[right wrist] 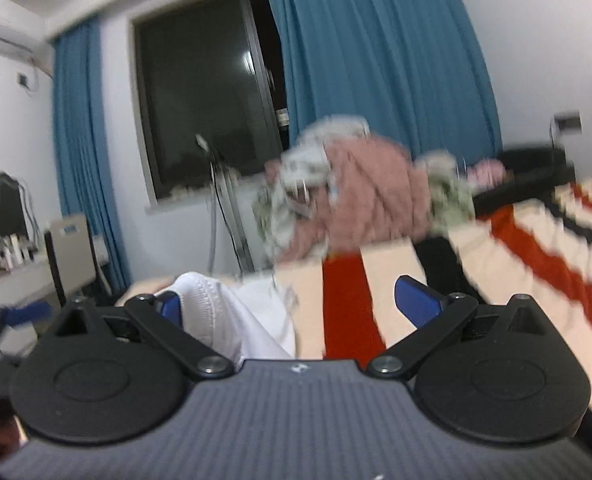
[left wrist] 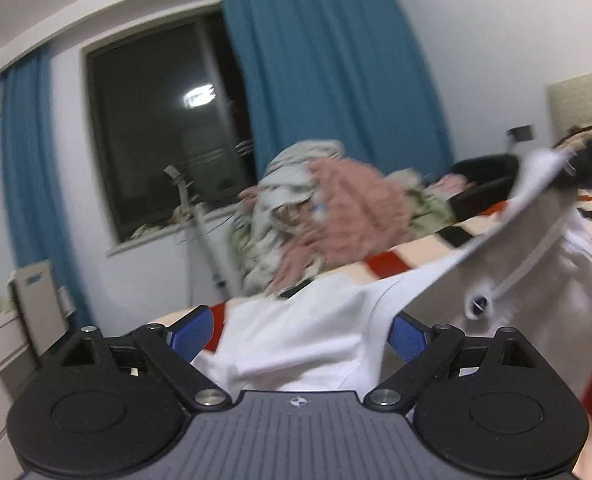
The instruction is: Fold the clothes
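In the left wrist view, the left gripper [left wrist: 300, 332] is sitting low in the frame with its blue pads spread wide. A white garment [left wrist: 296, 336] is lying between them on the striped bedspread [left wrist: 388, 260], and the pads are not pressing on it. One edge of the garment, with a drawstring [left wrist: 536, 256], is rising toward the upper right, probably lifted so the cloth can be spread flat, though blur is making that end hard to read. A heap of unfolded clothes [left wrist: 316, 216] is waiting at mid-frame, before the blue curtain [left wrist: 328, 72].

In the right wrist view, the right gripper [right wrist: 288, 304] is also standing wide open, gripping nothing. A bunched white fold is resting against its left pad at lower left, while bare bedspread is showing across the rest of the gap.
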{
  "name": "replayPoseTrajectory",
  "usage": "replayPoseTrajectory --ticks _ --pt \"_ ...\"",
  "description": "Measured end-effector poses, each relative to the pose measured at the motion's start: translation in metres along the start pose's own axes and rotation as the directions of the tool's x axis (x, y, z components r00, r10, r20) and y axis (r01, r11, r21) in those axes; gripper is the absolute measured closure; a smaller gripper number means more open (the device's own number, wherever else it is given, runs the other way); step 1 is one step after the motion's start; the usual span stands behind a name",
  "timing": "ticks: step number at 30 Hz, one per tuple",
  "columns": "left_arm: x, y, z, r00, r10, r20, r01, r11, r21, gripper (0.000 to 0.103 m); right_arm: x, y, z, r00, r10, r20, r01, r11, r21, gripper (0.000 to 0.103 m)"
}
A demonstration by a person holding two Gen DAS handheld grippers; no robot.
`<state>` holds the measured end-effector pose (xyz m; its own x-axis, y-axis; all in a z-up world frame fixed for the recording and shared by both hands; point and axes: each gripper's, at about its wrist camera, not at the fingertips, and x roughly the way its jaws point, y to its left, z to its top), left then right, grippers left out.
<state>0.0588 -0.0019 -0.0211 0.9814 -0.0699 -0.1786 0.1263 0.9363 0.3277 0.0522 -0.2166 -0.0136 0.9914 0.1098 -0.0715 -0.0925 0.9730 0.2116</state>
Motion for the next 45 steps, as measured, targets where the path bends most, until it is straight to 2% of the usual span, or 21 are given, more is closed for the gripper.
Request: replayPoseTrajectory --ticks 2,4,7,10,14,16,19,23,25,27,29,31,34,38,42,45 --pt "0.003 -0.004 -0.002 1.0 0.019 -0.007 -0.019 1.0 0.01 0.009 -0.012 0.006 0.004 0.997 0.011 0.076 -0.008 0.999 -0.038 0.001" --pt "0.009 -0.006 -0.004 0.998 0.067 -0.022 -0.067 0.998 0.006 0.009 -0.021 0.011 0.006 0.99 0.022 0.136 -0.011 0.997 -0.079 0.001" --pt "0.011 0.01 -0.002 0.986 0.166 -0.032 -0.168 0.983 -0.075 0.009 -0.024 0.016 0.005 0.987 -0.004 0.159 0.025 0.991 -0.134 0.0" --pt "-0.001 0.038 0.009 0.979 0.203 -0.027 -0.204 0.955 -0.213 0.008 -0.012 0.012 0.001 0.993 -0.061 0.104 0.077 0.985 -0.153 0.0" --pt "-0.034 0.07 0.023 0.982 0.19 0.019 -0.174 0.929 -0.327 0.005 0.007 -0.003 -0.006 0.994 -0.105 -0.022 0.103 0.99 -0.1 0.0" --pt "-0.045 0.079 0.023 0.979 0.201 0.021 -0.182 0.925 -0.334 0.005 0.015 -0.011 -0.009 0.99 -0.112 -0.081 0.107 0.992 -0.069 0.0" --pt "-0.044 0.088 0.024 0.967 0.255 -0.012 -0.245 0.914 -0.324 0.005 0.025 -0.017 -0.014 0.979 -0.114 -0.171 0.105 0.993 -0.063 0.0" --pt "-0.047 0.097 0.02 0.965 0.246 -0.089 -0.261 0.906 -0.334 0.005 0.033 -0.012 -0.025 0.941 -0.125 -0.316 0.086 0.987 -0.135 0.0" --pt "-0.051 0.097 0.019 0.965 0.238 -0.11 -0.261 0.916 -0.306 0.005 0.026 -0.016 -0.023 0.946 -0.153 -0.285 0.125 0.986 -0.113 0.0" --pt "-0.051 0.087 0.016 0.964 0.233 -0.126 -0.257 0.937 -0.236 0.005 0.01 -0.019 -0.013 0.97 -0.163 -0.183 0.155 0.986 -0.056 0.0" --pt "-0.048 0.075 0.013 0.96 0.247 -0.132 -0.265 0.954 -0.139 0.003 -0.004 -0.016 -0.002 0.979 -0.191 -0.069 0.188 0.981 -0.046 0.0" --pt "-0.038 0.064 0.01 0.95 0.283 -0.129 -0.291 0.956 -0.047 0.0 -0.012 -0.011 0.003 0.974 -0.225 0.012 0.225 0.971 -0.086 0.0" --pt "-0.021 0.055 0.001 0.935 0.306 -0.178 -0.31 0.951 0.006 0.0 -0.011 0.001 -0.01 0.952 -0.301 0.05 0.305 0.933 -0.193 0.0" --pt "-0.011 0.066 -0.01 0.92 0.322 -0.223 -0.342 0.938 -0.057 0.0 0.001 0.009 -0.035 0.942 -0.335 0.008 0.325 0.907 -0.267 0.0" --pt "-0.02 0.082 -0.011 0.925 0.297 -0.236 -0.344 0.92 -0.189 0.0 0.007 0.013 -0.049 0.939 -0.341 -0.045 0.313 0.901 -0.3 0.0" --pt "-0.029 0.093 -0.01 0.93 0.252 -0.268 -0.325 0.905 -0.276 0.0 0.006 0.01 -0.049 0.937 -0.337 -0.094 0.303 0.916 -0.263 0.0"
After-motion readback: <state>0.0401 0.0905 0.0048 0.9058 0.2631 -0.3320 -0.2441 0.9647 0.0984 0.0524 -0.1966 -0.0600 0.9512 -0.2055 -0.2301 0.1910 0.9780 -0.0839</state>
